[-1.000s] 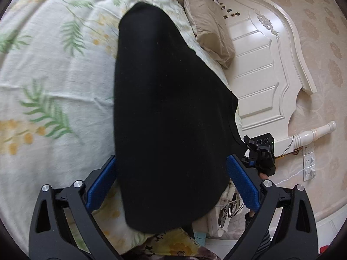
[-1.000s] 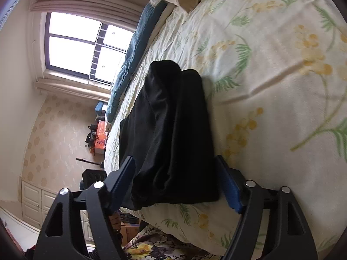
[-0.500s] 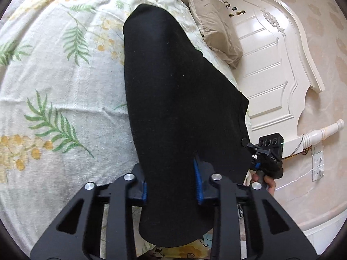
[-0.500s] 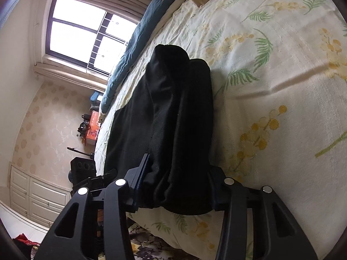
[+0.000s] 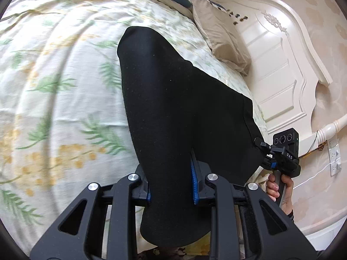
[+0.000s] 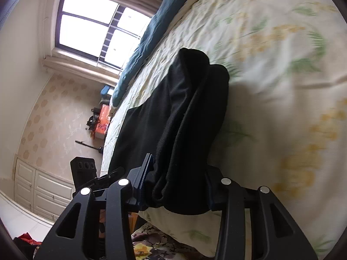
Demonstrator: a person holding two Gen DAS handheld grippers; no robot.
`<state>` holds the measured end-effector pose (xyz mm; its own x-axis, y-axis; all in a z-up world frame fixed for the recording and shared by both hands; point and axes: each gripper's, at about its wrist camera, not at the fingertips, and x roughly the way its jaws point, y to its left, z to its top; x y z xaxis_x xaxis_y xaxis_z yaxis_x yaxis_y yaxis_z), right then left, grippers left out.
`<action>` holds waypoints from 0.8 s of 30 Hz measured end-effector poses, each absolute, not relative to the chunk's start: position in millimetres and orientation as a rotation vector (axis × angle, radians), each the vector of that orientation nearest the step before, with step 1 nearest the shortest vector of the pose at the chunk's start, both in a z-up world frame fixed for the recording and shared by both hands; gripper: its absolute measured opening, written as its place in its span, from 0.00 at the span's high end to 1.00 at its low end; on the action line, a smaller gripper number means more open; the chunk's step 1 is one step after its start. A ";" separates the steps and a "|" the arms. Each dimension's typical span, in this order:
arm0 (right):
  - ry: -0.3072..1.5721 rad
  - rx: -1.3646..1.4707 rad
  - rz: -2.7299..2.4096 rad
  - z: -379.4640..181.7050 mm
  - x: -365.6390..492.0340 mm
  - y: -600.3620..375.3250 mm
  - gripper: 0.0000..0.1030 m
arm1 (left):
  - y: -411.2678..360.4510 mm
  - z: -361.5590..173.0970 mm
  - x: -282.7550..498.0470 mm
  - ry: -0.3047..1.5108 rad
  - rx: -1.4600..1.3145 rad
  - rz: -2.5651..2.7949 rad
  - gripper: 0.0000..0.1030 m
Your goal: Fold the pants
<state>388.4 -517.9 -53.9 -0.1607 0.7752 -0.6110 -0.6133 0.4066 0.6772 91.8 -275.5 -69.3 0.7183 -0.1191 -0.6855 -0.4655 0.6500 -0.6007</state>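
Observation:
Black pants (image 5: pixel 173 108) lie lengthwise on the floral bed sheet (image 5: pixel 54 86), folded into a long strip. My left gripper (image 5: pixel 169 173) has its jaws closing, and its blue pads (image 5: pixel 193 186) press the near end of the cloth, which hangs below them. In the right wrist view the pants (image 6: pixel 188 112) look bunched and thick. My right gripper (image 6: pixel 180 173) is closing as well, pads pinching the other near corner. The right gripper's body (image 5: pixel 282 151) and the hand (image 5: pixel 279 186) holding it show at the bed's edge.
A tan pillow (image 5: pixel 221 43) and a white headboard (image 5: pixel 282 65) stand to the right of the pants. A blue blanket (image 6: pixel 149 36) runs along the far side of the bed under the window (image 6: pixel 86 26). White cabinets (image 6: pixel 39 186) and an orange box (image 6: pixel 104 121) are beyond the bed.
Both grippers went from wide open around the pants' near end to closed on it. Both hands then shifted, and the gripped edge has risen a little off the sheet.

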 end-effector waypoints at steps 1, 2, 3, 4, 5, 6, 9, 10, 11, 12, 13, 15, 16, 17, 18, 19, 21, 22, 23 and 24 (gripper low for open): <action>1.231 0.169 1.238 -55.3 385.7 -512.6 0.60 | -273.4 -69.1 87.9 0.761 -0.859 0.230 0.76; 1.237 0.165 1.247 -57.8 381.8 -504.7 0.60 | -271.5 -68.7 81.3 0.757 -0.860 0.242 0.76; 1.241 0.165 1.254 -58.9 379.7 -500.7 0.60 | -269.4 -68.8 74.5 0.752 -0.864 0.250 0.76; 1.246 0.165 1.261 -60.6 377.1 -495.5 0.60 | -267.3 -69.2 67.7 0.746 -0.868 0.259 0.76; 1.252 0.162 1.268 -61.7 374.9 -491.4 0.60 | -266.2 -68.3 61.9 0.743 -0.868 0.266 0.76; 1.255 0.157 1.276 -63.3 371.0 -485.7 0.60 | -264.1 -68.4 54.6 0.739 -0.871 0.276 0.76; 1.270 0.141 1.300 -67.4 360.4 -469.0 0.60 | -260.7 -69.0 35.7 0.725 -0.883 0.303 0.76; 1.274 0.140 1.307 -68.4 357.0 -462.5 0.60 | -260.4 -69.6 28.5 0.720 -0.888 0.310 0.76; 1.281 0.137 1.317 -70.5 352.7 -456.3 0.60 | -257.7 -70.2 20.9 0.715 -0.895 0.319 0.76; 1.284 0.134 1.323 -71.8 350.0 -454.1 0.60 | -255.0 -70.6 14.8 0.712 -0.900 0.326 0.76; 1.288 0.133 1.330 -73.0 346.9 -450.2 0.60 | -252.4 -71.1 9.1 0.710 -0.904 0.331 0.76; 1.299 0.127 1.344 -76.6 340.6 -443.0 0.60 | -248.2 -71.9 -3.4 0.702 -0.910 0.340 0.76; 1.301 0.124 1.348 -76.9 338.1 -440.5 0.60 | -247.1 -72.0 -7.7 0.698 -0.912 0.344 0.76; 1.304 0.121 1.352 -76.9 335.7 -437.9 0.60 | -245.9 -72.1 -13.3 0.694 -0.914 0.349 0.76; 1.309 0.118 1.357 -77.8 333.0 -434.8 0.60 | -245.7 -72.3 -19.2 0.692 -0.914 0.352 0.76; 1.311 0.113 1.361 -77.9 330.8 -431.6 0.60 | -244.6 -72.2 -24.5 0.689 -0.915 0.357 0.76; 1.317 0.106 1.368 -77.7 329.0 -427.3 0.60 | -243.3 -71.5 -31.1 0.685 -0.915 0.363 0.76; 1.319 0.102 1.372 -78.2 327.8 -426.8 0.60 | -243.4 -71.0 -33.5 0.683 -0.914 0.367 0.76; 1.322 0.098 1.375 -78.8 326.3 -424.6 0.60 | -242.4 -71.3 -37.7 0.681 -0.914 0.369 0.76; 1.324 0.097 1.377 -79.6 325.1 -423.5 0.60 | -242.6 -71.5 -39.7 0.679 -0.916 0.371 0.76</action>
<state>325.1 -423.5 -79.6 -0.3315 0.7253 -0.6033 -0.6315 0.3045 0.7131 -39.7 -242.6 -71.5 0.7349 0.0125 -0.6780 -0.5636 0.5673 -0.6004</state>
